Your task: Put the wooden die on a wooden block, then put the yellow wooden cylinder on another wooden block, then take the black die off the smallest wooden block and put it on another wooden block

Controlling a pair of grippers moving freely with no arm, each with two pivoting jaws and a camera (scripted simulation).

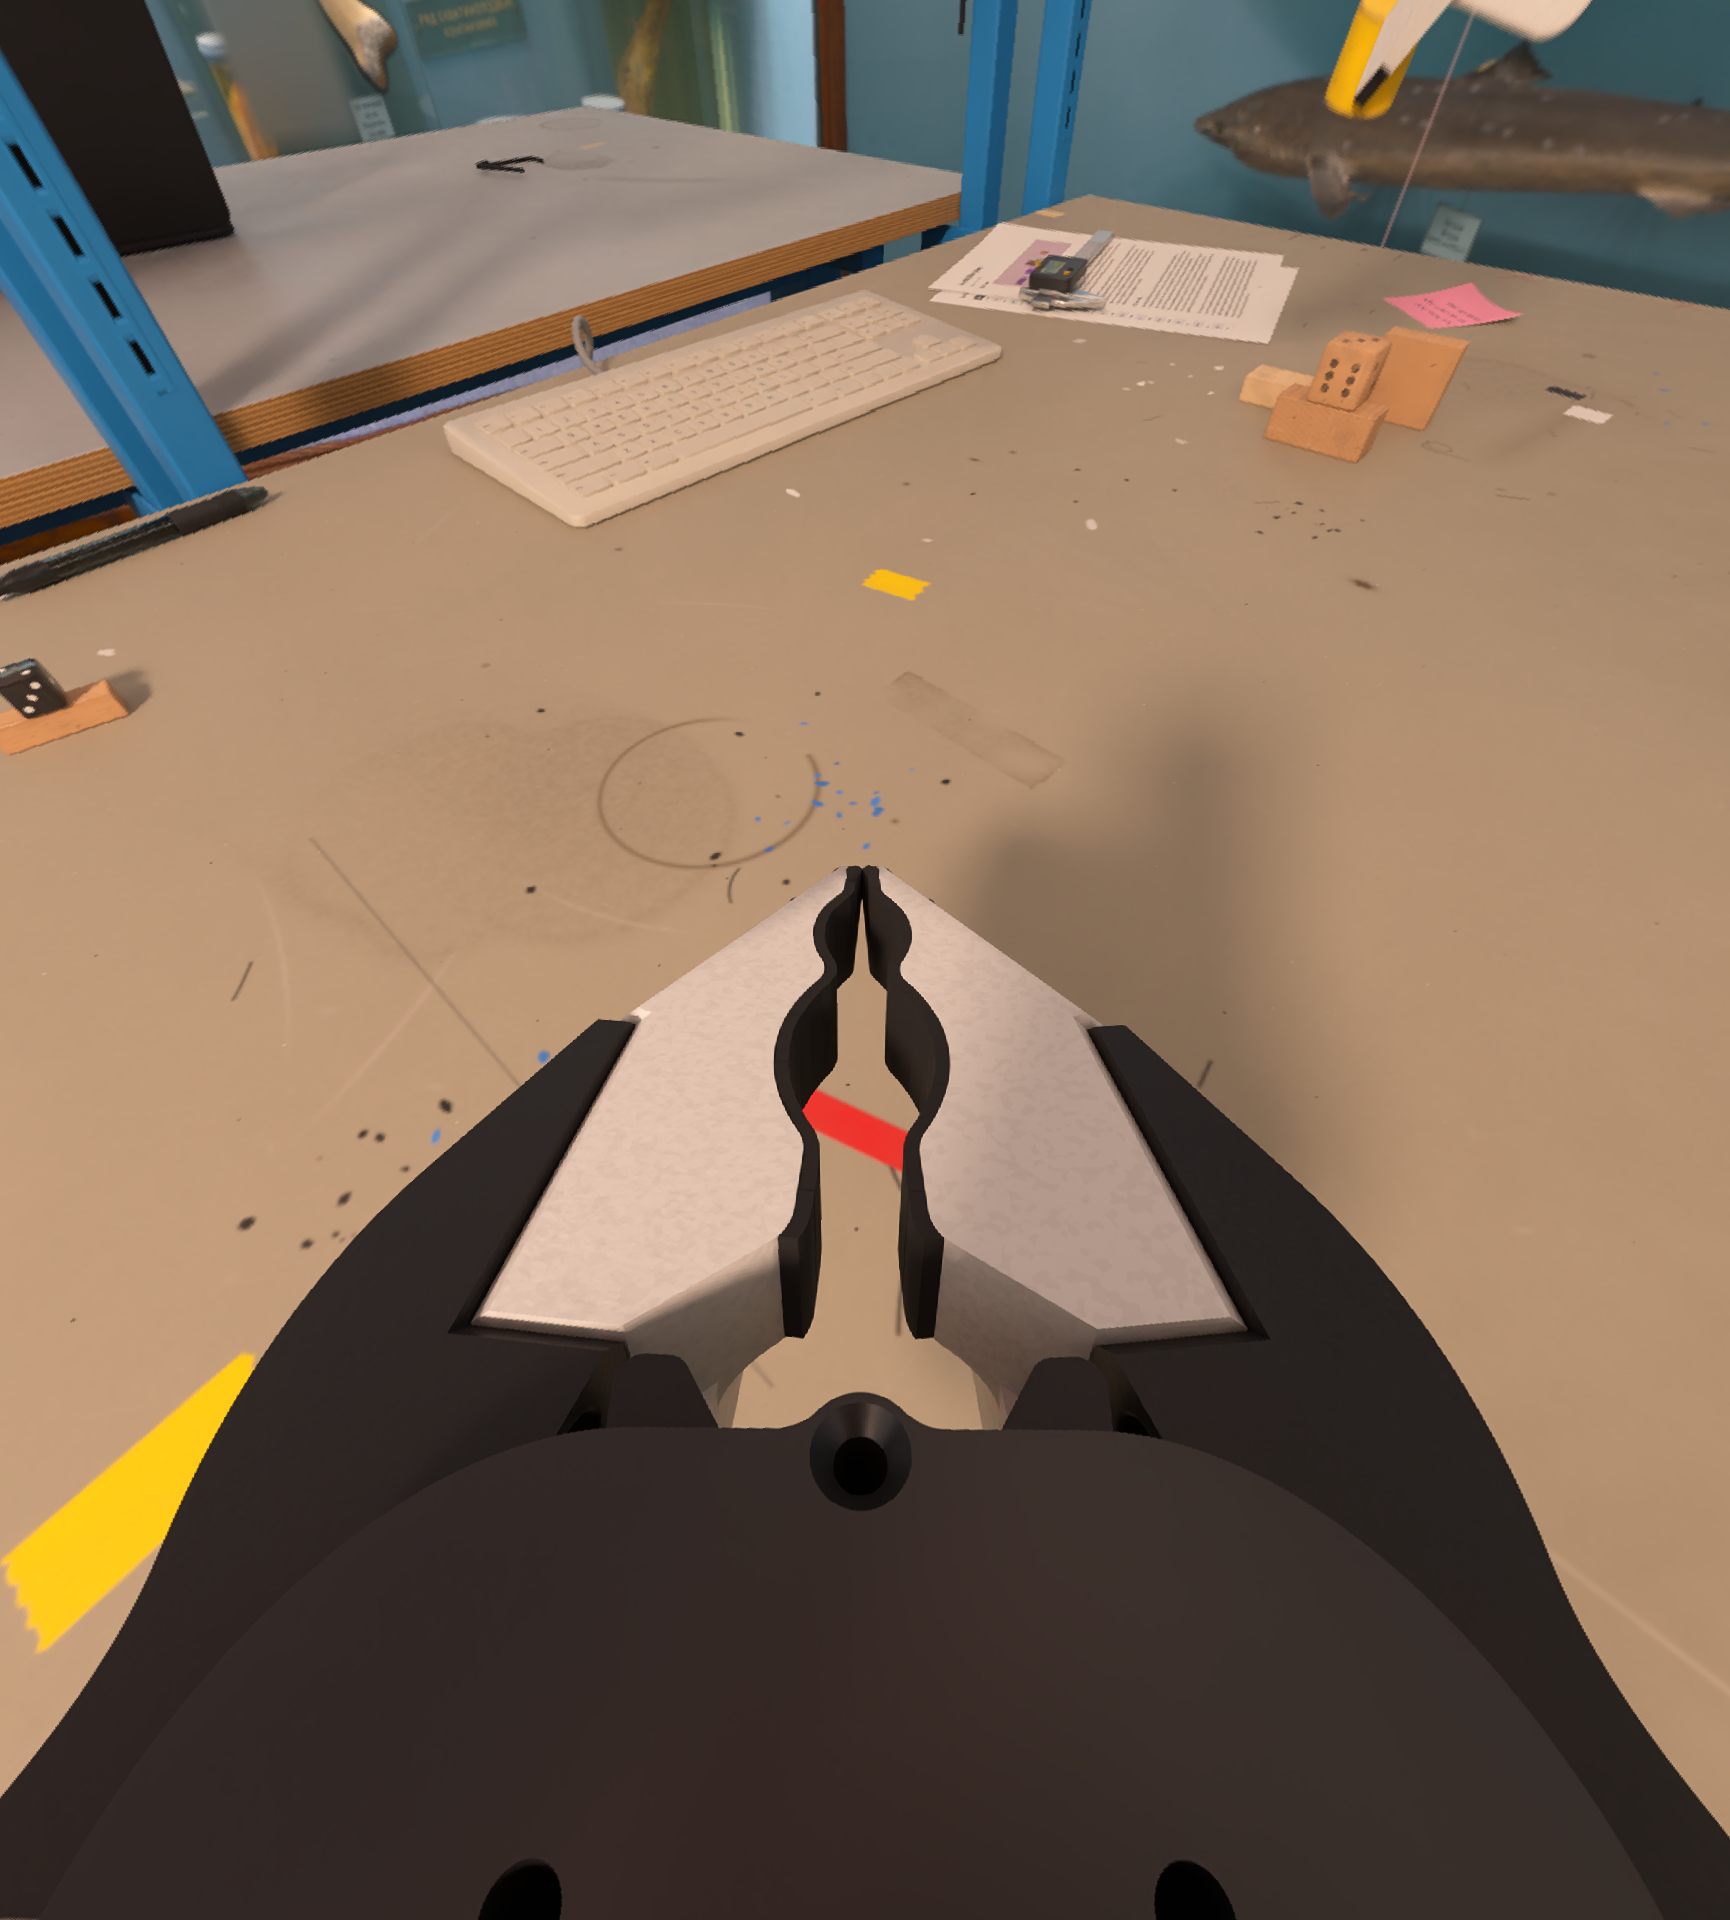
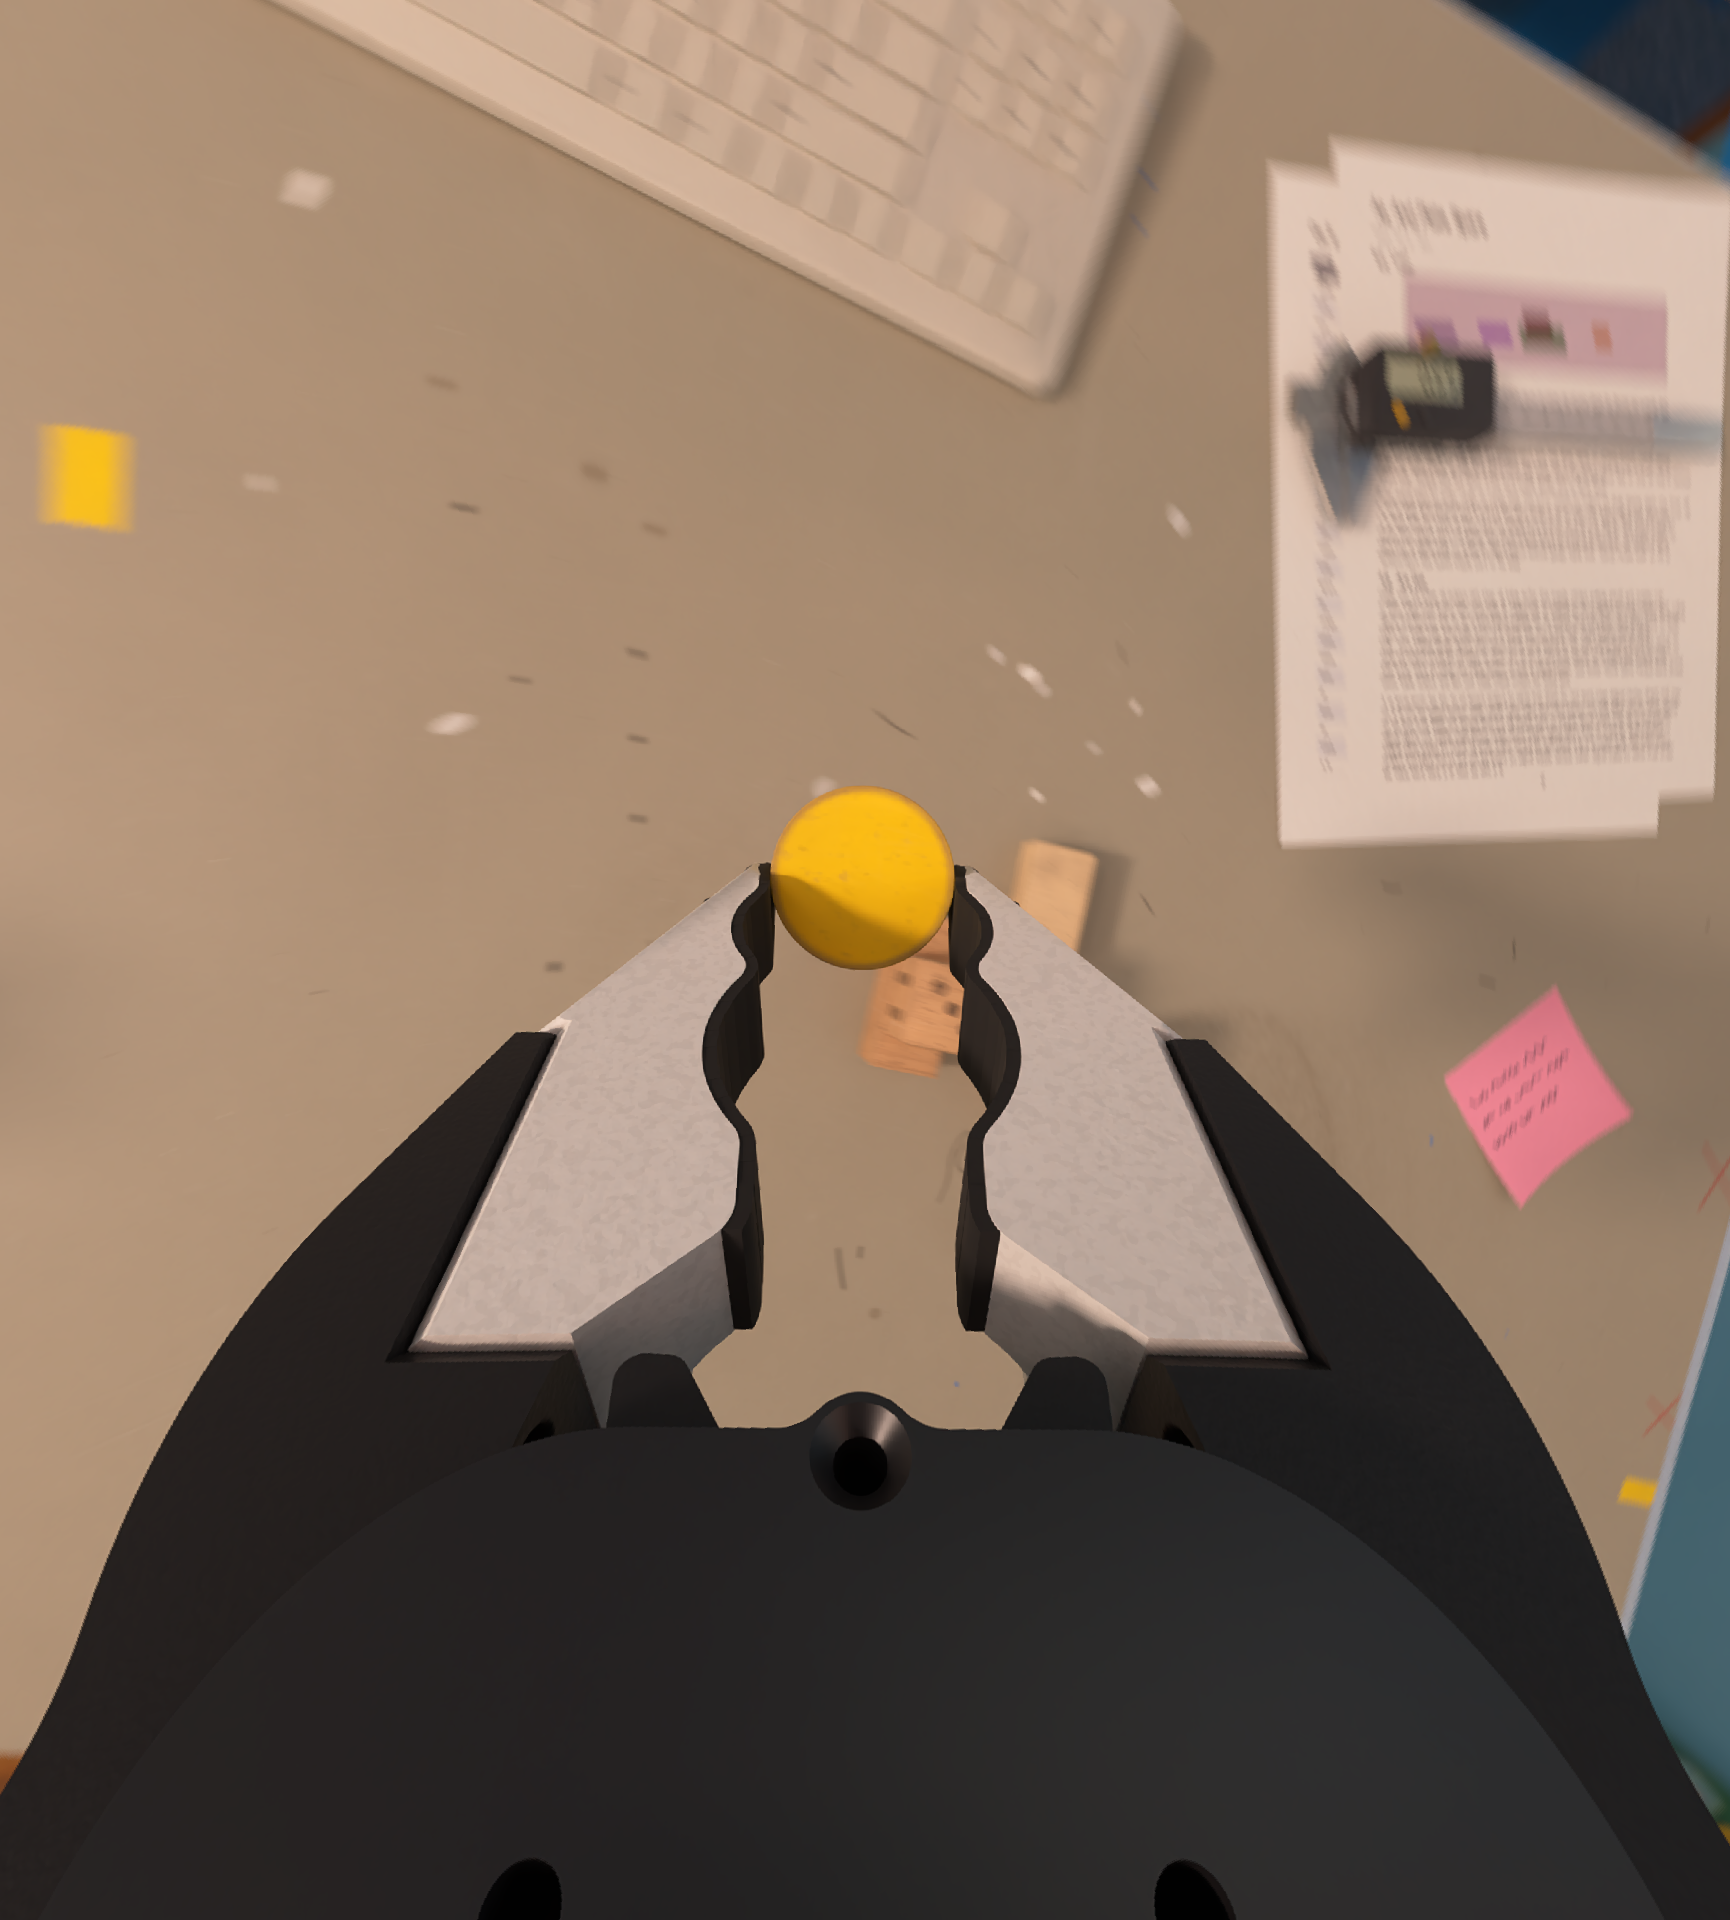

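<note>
My right gripper point(image 2: 861, 883) is shut on the yellow wooden cylinder point(image 2: 861, 878), held high and pointing down over the table; it also shows at the top right of the left wrist view point(image 1: 1360, 78). Below it the wooden die point(image 2: 918, 992) rests on a wooden block point(image 2: 902, 1044), with a paler block point(image 2: 1056, 888) beside it. In the left wrist view the die point(image 1: 1347, 371) sits on a low block point(image 1: 1323, 424), with a taller block point(image 1: 1424, 374) behind. The black die point(image 1: 28, 686) lies on a small flat block point(image 1: 56, 719) at the far left. My left gripper point(image 1: 861, 875) is shut and empty.
A white keyboard point(image 1: 726, 400) lies at the back middle. Printed sheets point(image 1: 1152, 281) with a caliper point(image 1: 1058, 272) and a pink sticky note point(image 1: 1451, 307) lie at the back right. A black marker point(image 1: 123, 540) lies by a blue shelf post point(image 1: 61, 249).
</note>
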